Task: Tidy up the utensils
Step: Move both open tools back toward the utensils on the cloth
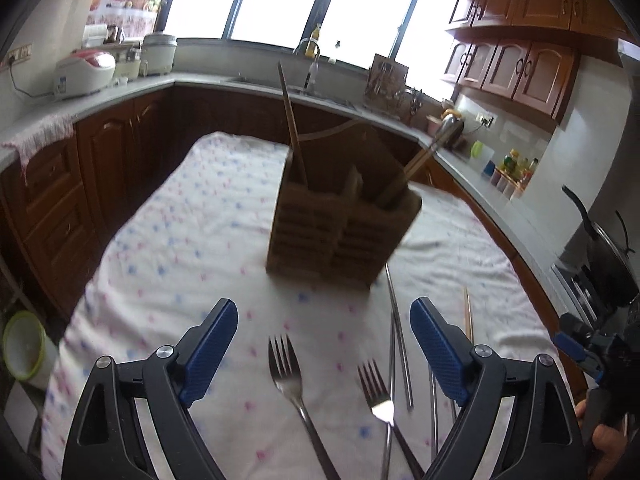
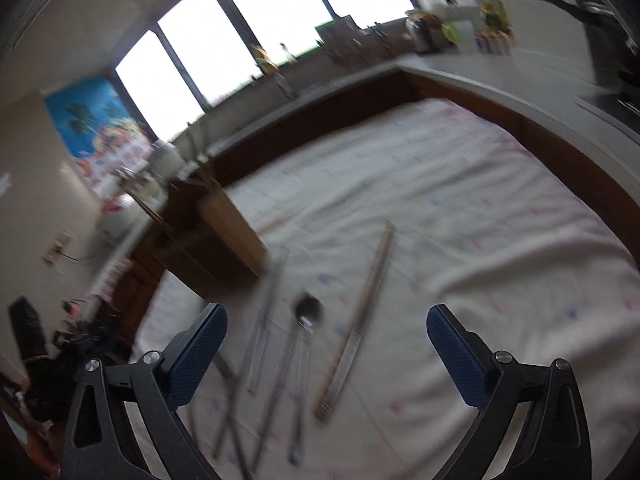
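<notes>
A wooden utensil holder stands mid-table with a wooden utensil and a metal-headed one in it. My left gripper is open and empty above two forks and metal chopsticks. My right gripper is open and empty over a spoon, wooden chopsticks and metal chopsticks. The holder is at its left, blurred.
The table wears a white flowered cloth. Wooden chopsticks lie right of the left gripper. Kitchen counters with rice cookers, a sink and bottles ring the table. The other gripper shows at far right.
</notes>
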`<state>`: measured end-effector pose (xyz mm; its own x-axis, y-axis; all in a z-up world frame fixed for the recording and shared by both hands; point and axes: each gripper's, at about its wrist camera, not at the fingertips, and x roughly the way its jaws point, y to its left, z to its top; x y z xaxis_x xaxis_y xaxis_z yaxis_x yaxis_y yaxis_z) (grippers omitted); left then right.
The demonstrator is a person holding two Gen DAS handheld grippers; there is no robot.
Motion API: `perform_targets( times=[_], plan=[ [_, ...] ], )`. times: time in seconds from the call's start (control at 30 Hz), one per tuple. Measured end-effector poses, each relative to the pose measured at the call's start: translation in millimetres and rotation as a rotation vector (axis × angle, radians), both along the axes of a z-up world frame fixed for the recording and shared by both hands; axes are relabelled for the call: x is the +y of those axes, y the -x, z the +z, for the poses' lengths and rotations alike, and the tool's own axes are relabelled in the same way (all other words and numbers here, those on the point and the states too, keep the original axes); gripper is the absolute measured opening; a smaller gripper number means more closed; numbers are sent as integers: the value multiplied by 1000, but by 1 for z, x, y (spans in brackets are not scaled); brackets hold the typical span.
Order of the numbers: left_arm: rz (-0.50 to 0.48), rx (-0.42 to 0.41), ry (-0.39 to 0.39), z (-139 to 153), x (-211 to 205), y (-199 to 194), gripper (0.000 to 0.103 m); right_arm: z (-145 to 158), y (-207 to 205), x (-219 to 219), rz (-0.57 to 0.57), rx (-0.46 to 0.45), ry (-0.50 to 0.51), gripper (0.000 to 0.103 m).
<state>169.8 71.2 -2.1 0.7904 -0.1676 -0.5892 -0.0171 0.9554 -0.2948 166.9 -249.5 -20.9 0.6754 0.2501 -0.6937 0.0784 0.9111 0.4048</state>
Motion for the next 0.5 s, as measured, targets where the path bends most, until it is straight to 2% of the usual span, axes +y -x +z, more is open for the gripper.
perform_targets(
  times=[0.1,0.33,0.5],
  plan=[
    [-5,19,6,-1,-5,7,88,-12,11,0,14,62,11,101],
    [-6,42,-8,-5,-10,32,88,-31,40,-17,11,78,-54,101],
    [-17,74,-25,-16,-18,42,88,-26,52,-15,51,49,47,101]
  ],
)
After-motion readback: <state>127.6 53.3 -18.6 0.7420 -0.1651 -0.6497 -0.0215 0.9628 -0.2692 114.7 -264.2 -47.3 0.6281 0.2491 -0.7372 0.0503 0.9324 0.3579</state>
